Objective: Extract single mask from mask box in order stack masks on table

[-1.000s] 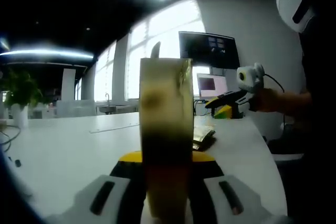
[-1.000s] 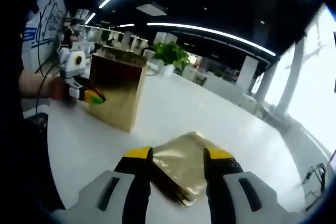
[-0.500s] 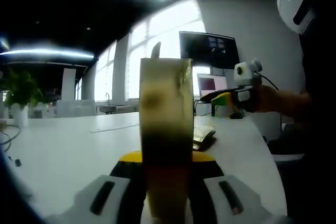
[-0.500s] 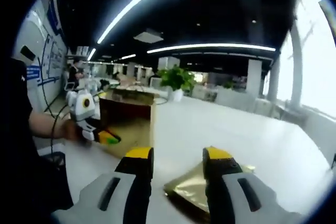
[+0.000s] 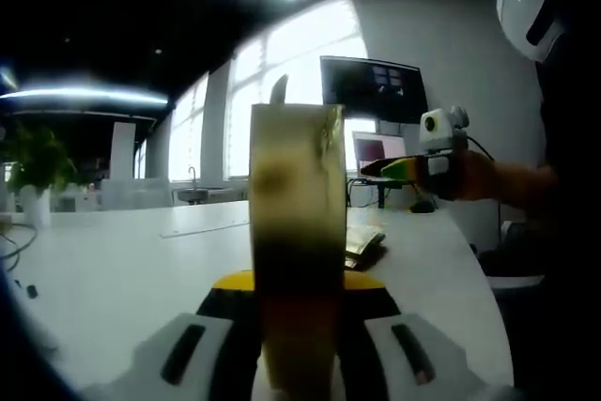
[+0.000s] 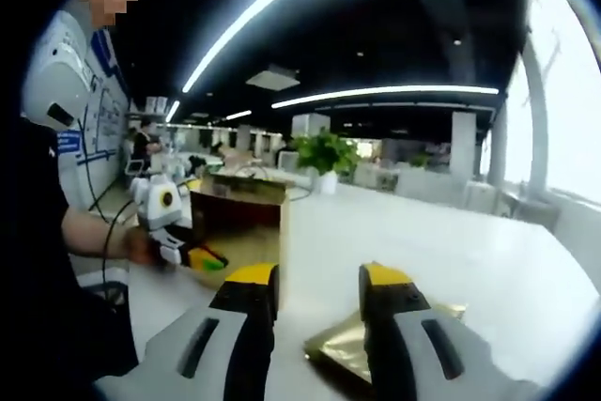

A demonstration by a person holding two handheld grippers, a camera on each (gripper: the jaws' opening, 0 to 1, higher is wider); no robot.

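White table (image 6: 488, 241) carries gold mask stack (image 6: 343, 349). Left tool (image 5: 299, 279) clamped on mask box (image 5: 297, 232); right tool (image 6: 317, 284) apart, empty. Best approach box top at 12 o'clock, pinch single mask.

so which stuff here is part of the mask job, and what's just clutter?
Job:
- mask box, gripped by the left gripper
- gold mask stack on the white table
- right gripper, fingers open over the stack

Lying about:
- potted plant
- monitor
- laptop
- cable at the table edge
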